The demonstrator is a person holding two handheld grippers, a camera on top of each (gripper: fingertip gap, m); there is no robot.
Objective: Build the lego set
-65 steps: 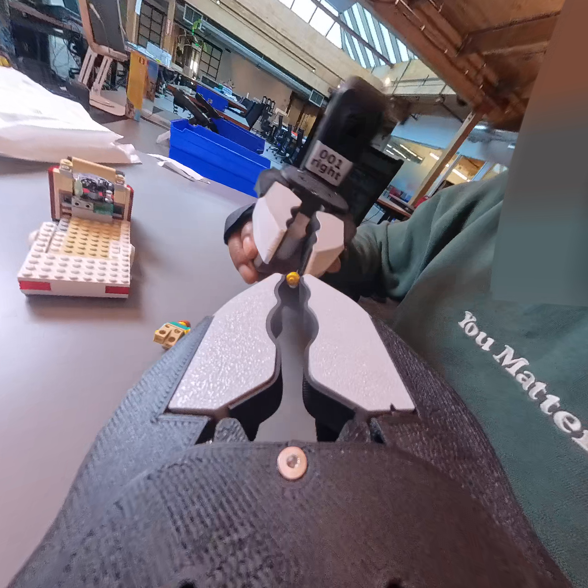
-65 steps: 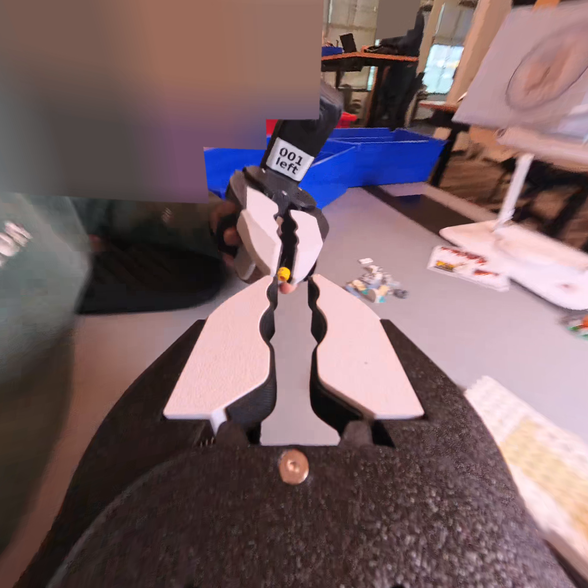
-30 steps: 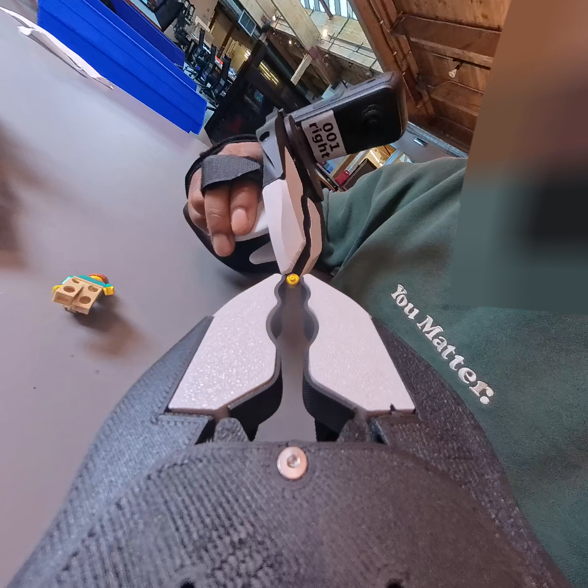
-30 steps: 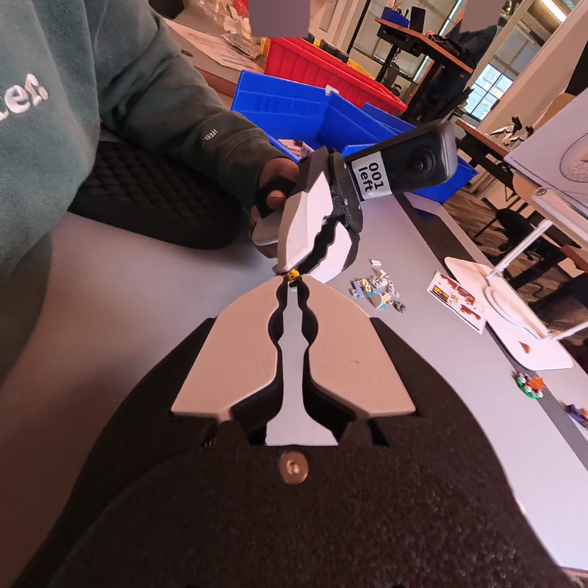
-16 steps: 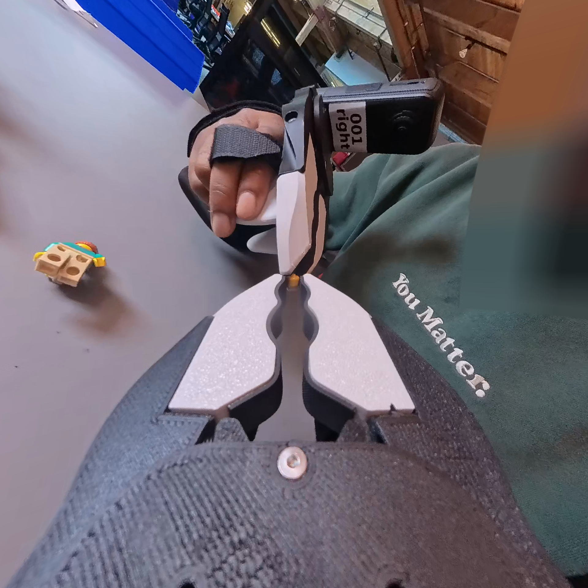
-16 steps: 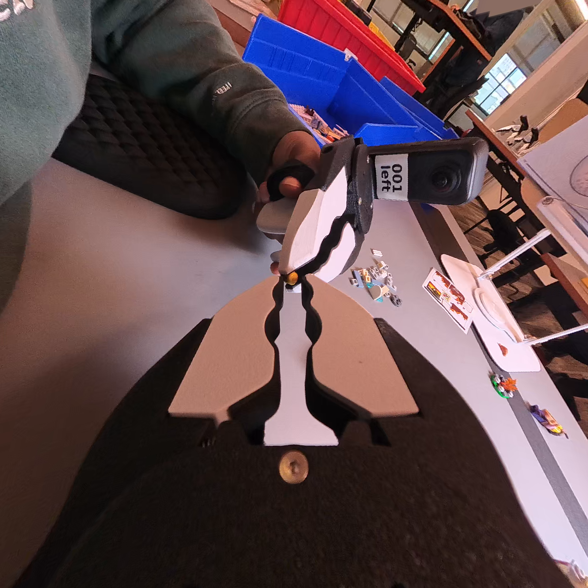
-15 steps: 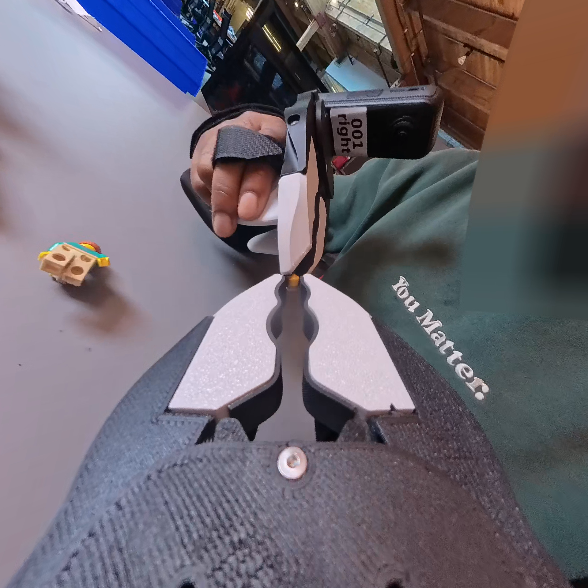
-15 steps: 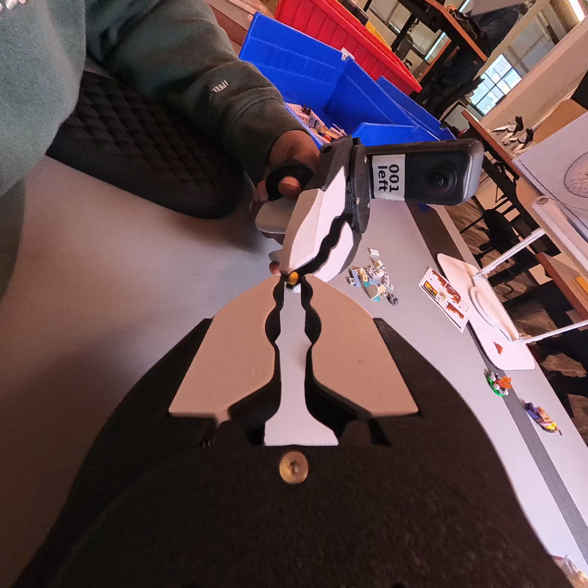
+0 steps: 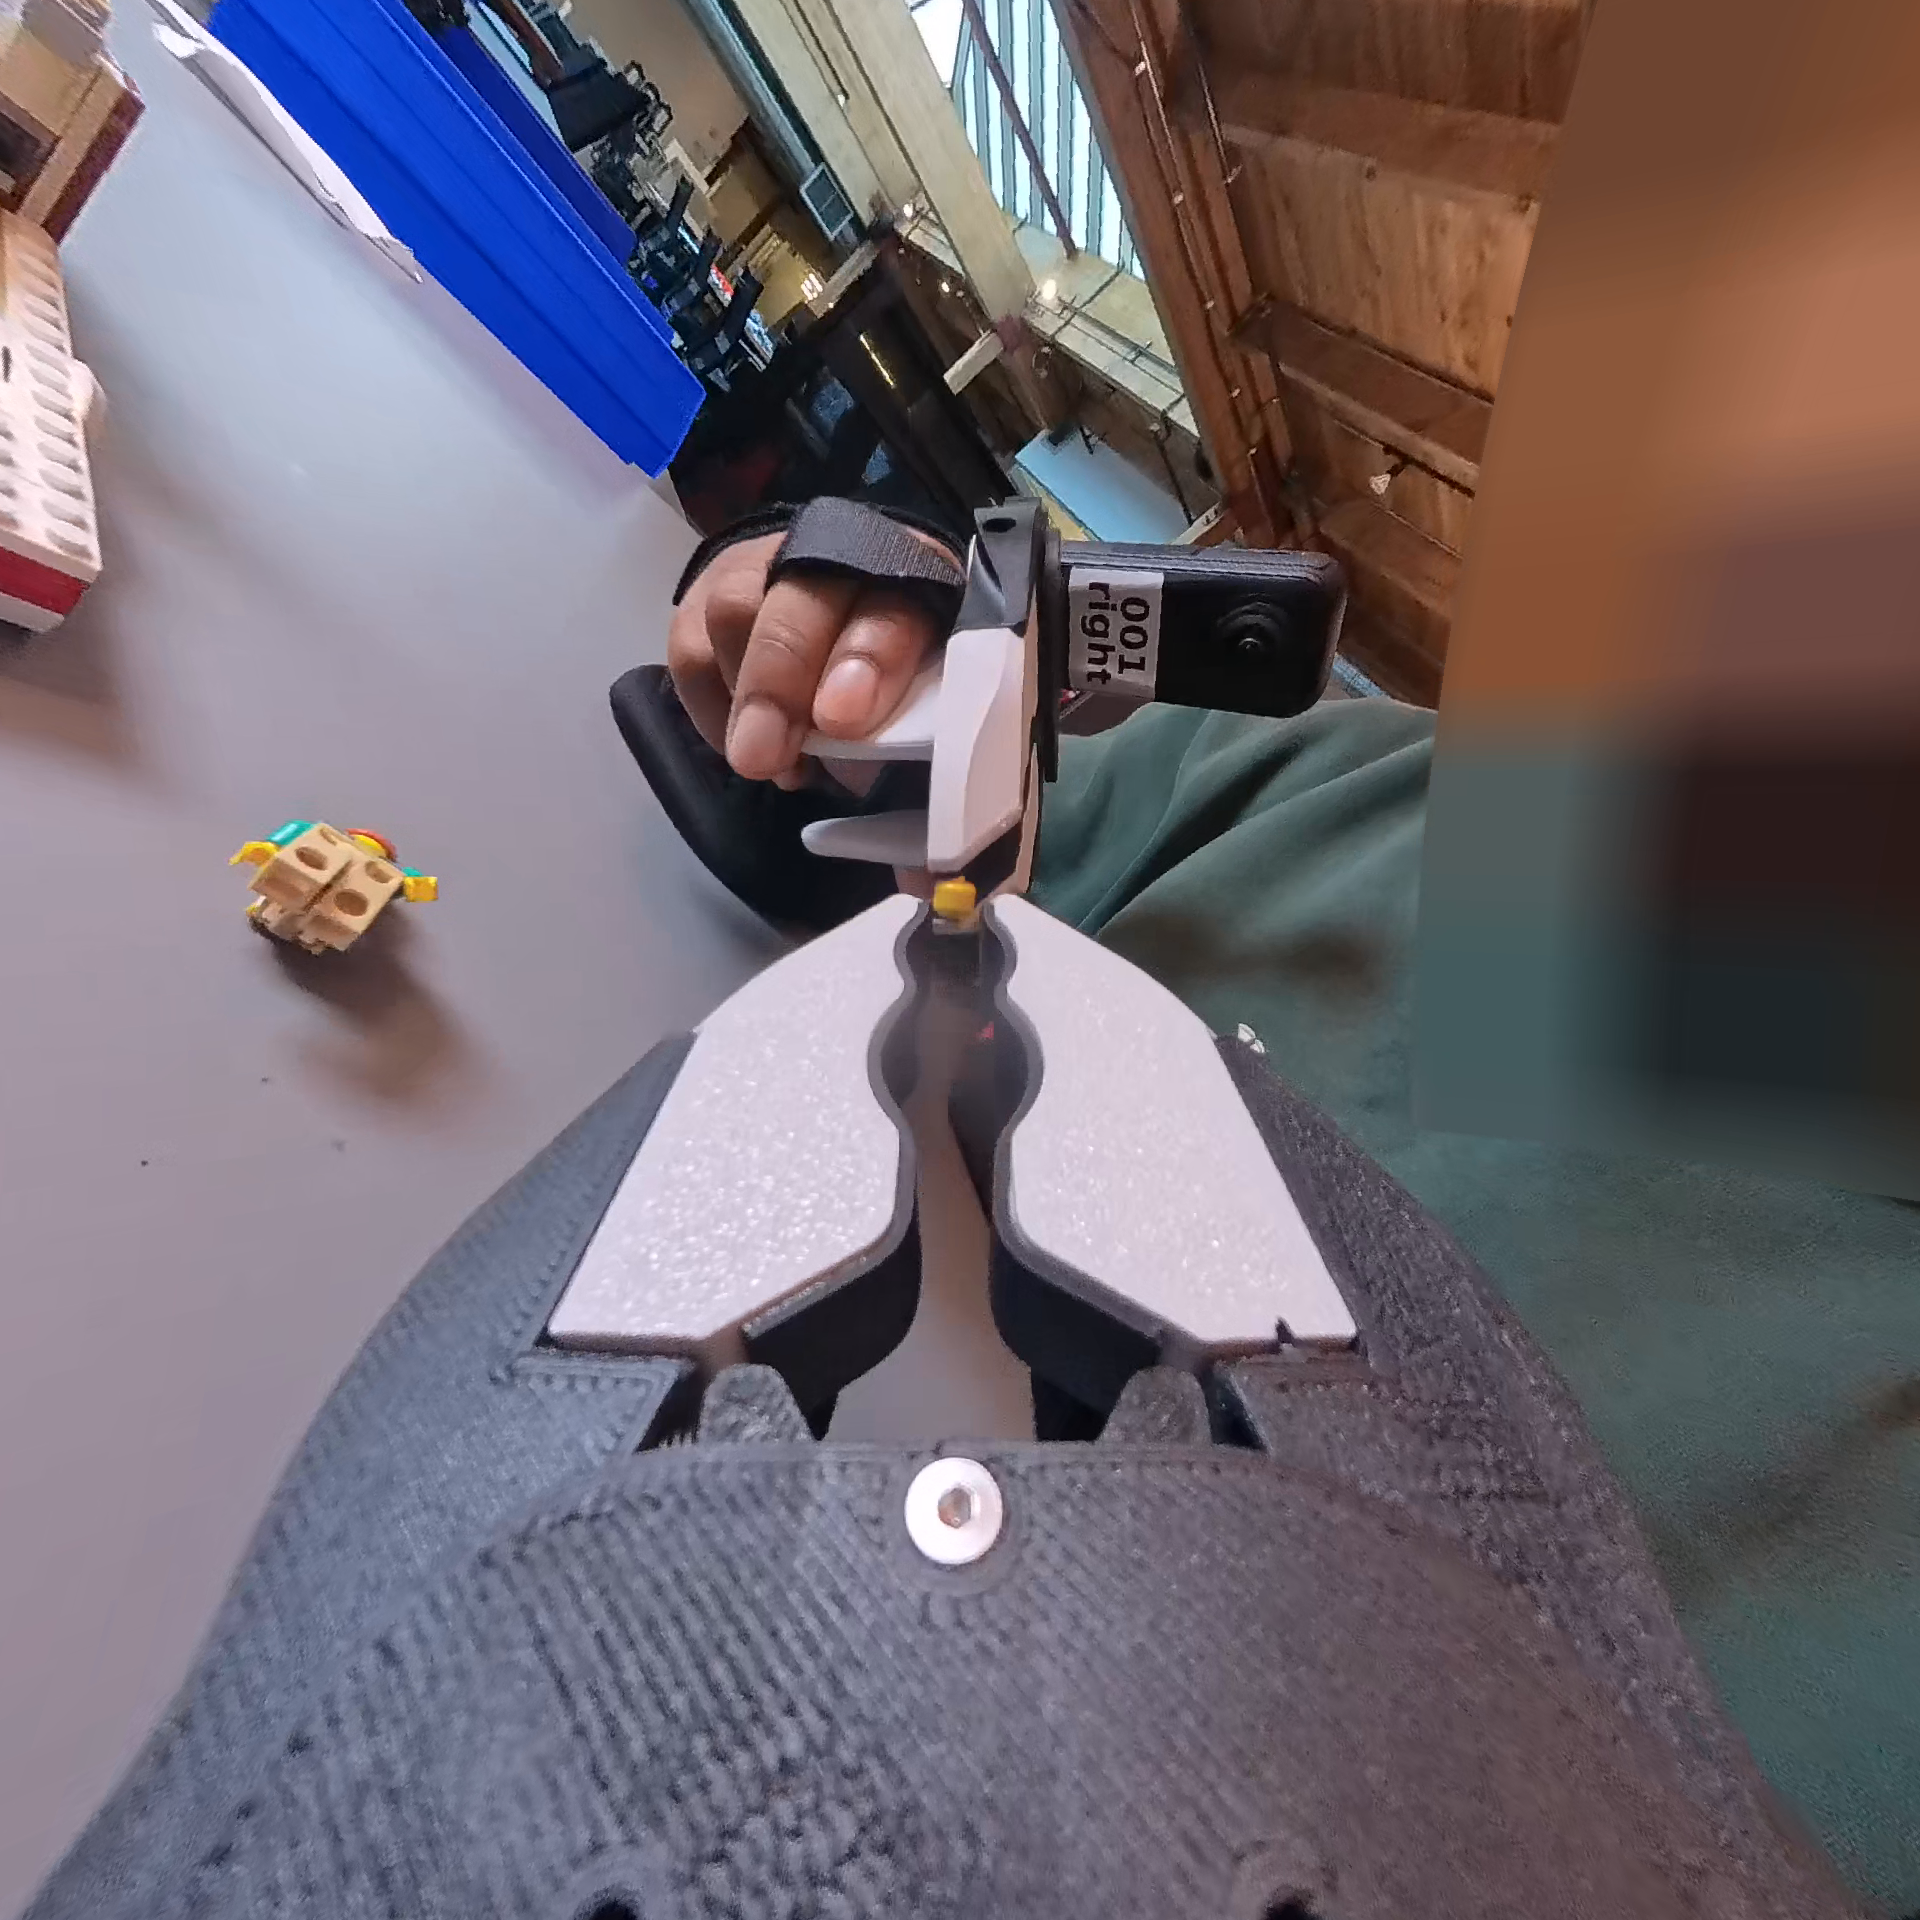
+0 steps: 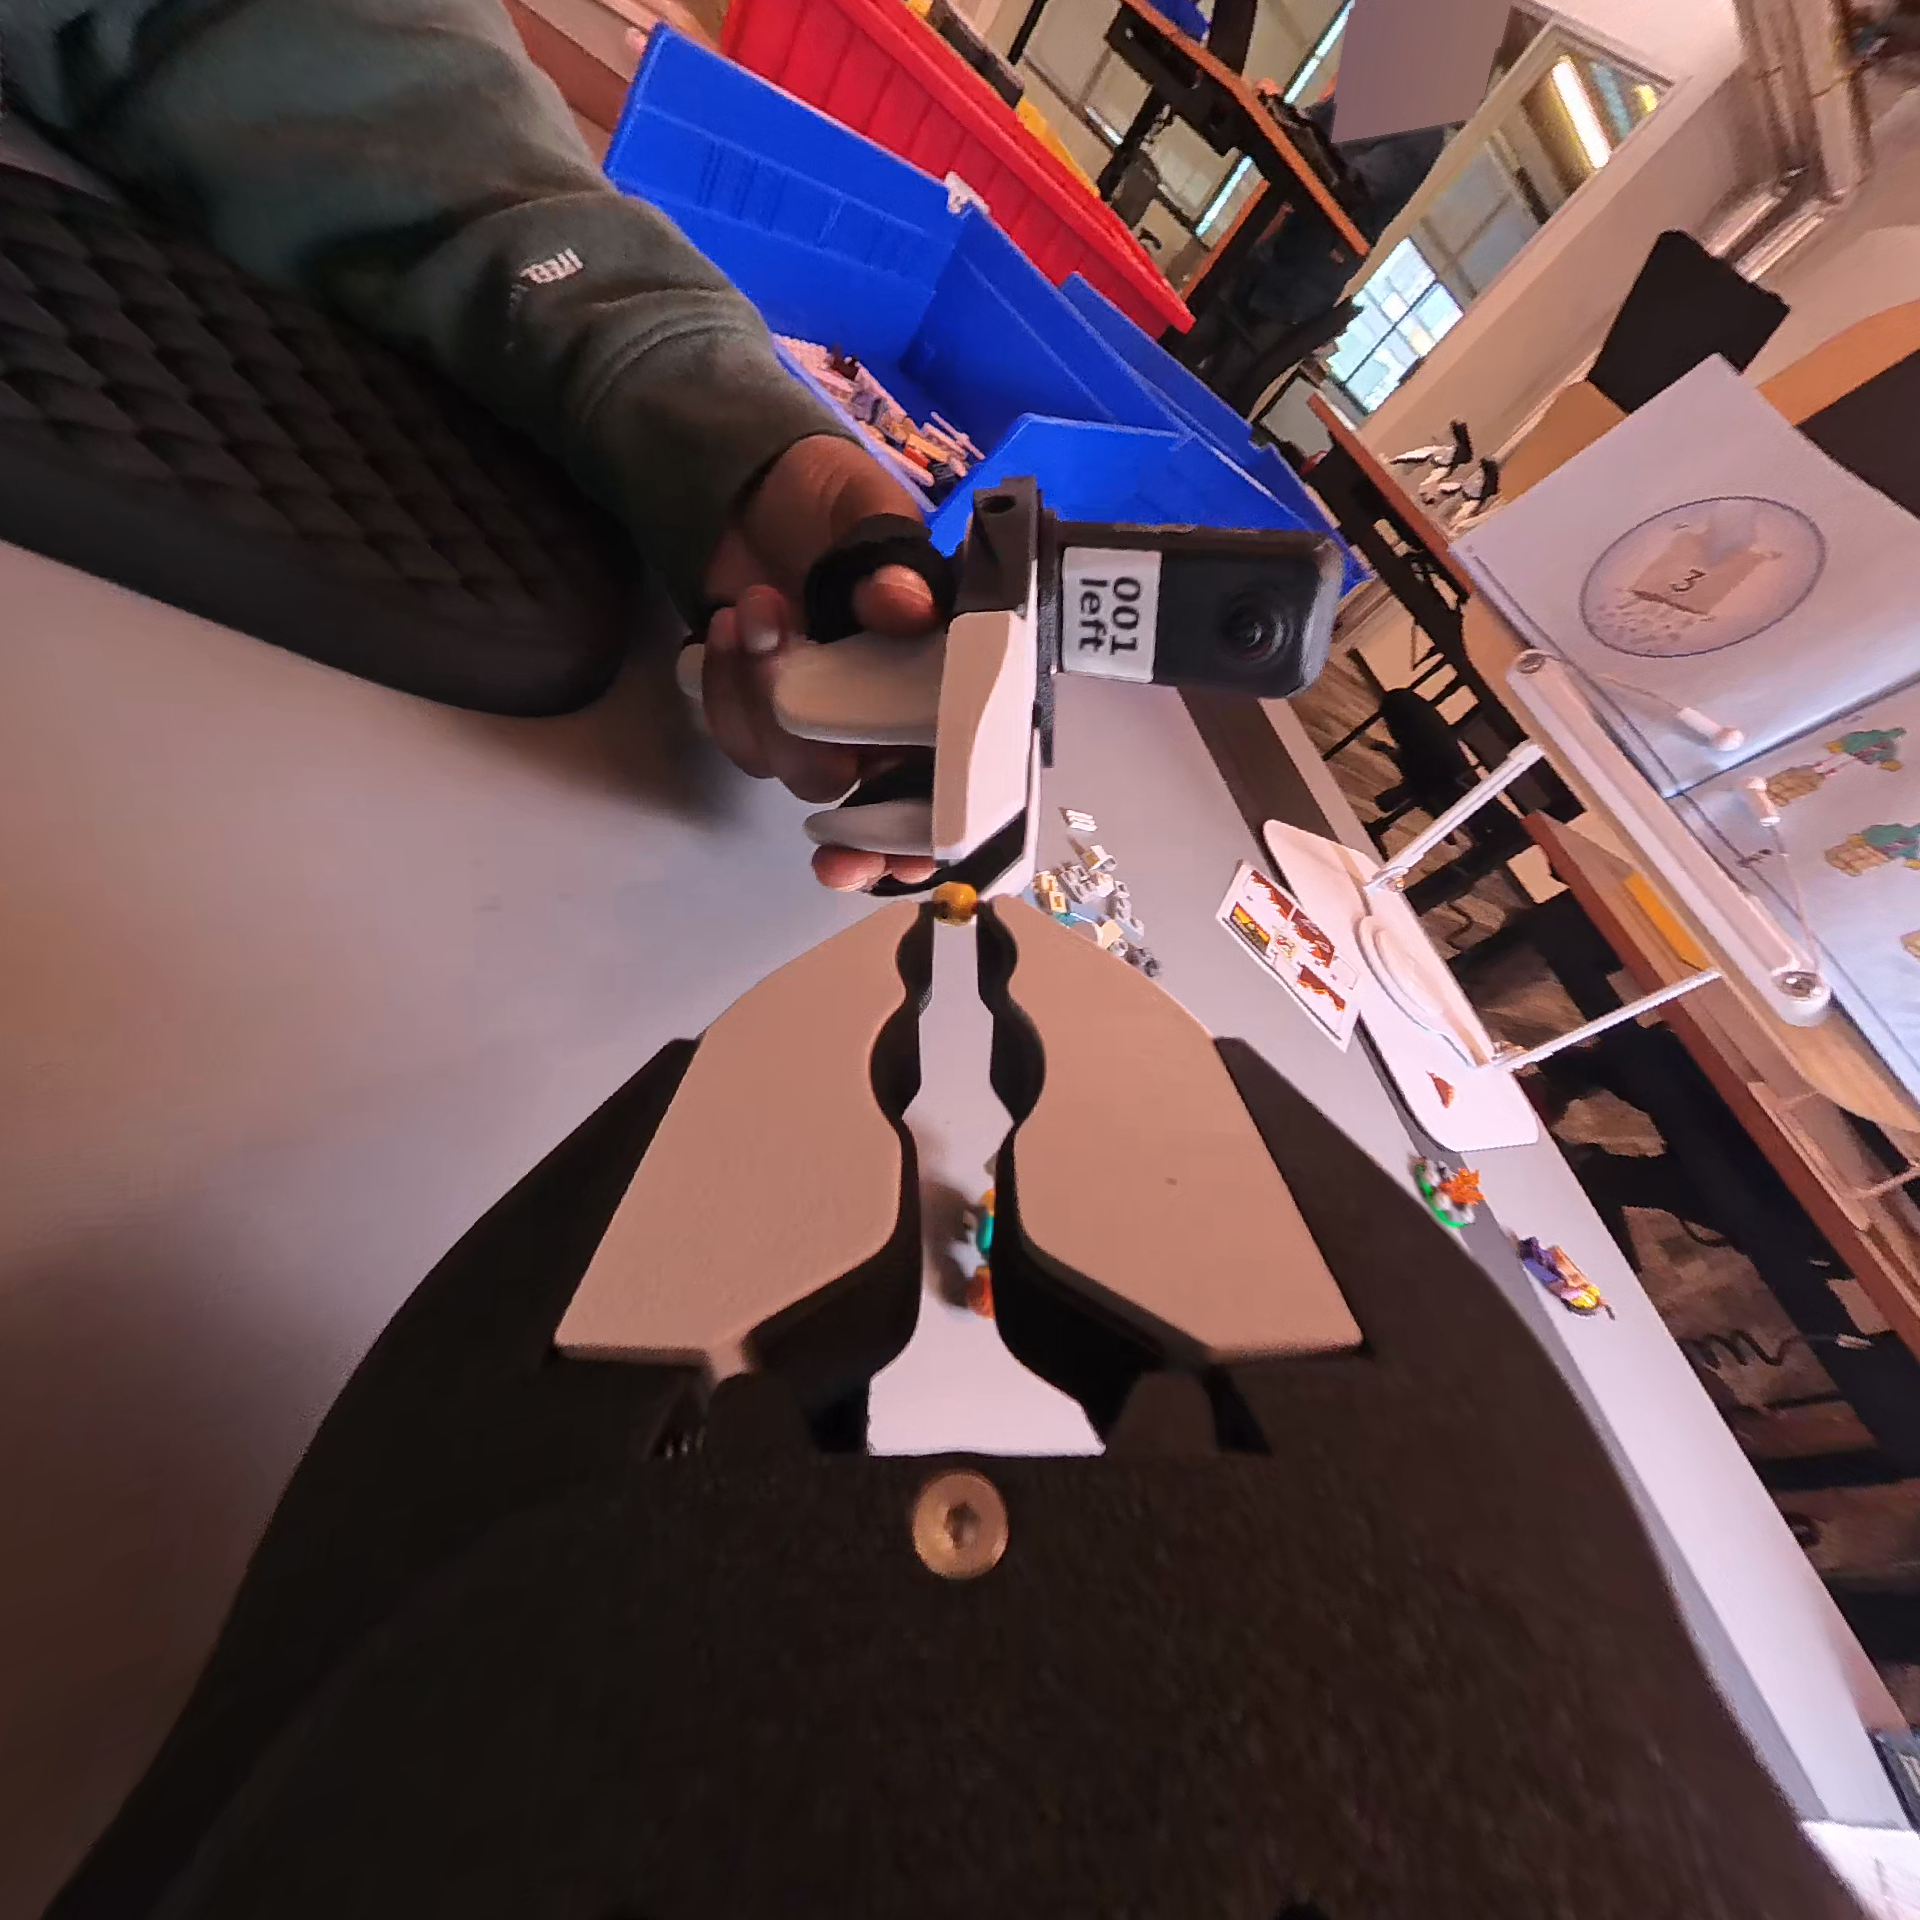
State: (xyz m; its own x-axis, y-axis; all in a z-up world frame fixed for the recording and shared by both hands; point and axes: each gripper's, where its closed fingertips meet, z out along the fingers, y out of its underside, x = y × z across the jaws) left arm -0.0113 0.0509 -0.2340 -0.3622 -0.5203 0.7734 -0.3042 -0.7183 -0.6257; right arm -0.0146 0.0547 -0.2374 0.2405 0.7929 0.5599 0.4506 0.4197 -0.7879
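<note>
Farther-rolled grippers; yellow piece [image 9: 953, 898] half-hidden.

1. Bare grey worktop [image 9: 312, 1143] lies open at lower left of the left wrist view, save one tan brick cluster [image 9: 322, 885] at centre left.
2. Blue bins [image 10: 935, 312] wall the upper centre of the right wrist view; loose pieces [image 10: 1101, 904] and a leaflet [image 10: 1294, 951] crowd right of centre.

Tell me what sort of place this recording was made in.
Probably a large shared workshop or maker space: blue bins and a red bin of parts, more work tables behind, and a high timber ceiling with skylights.
</note>
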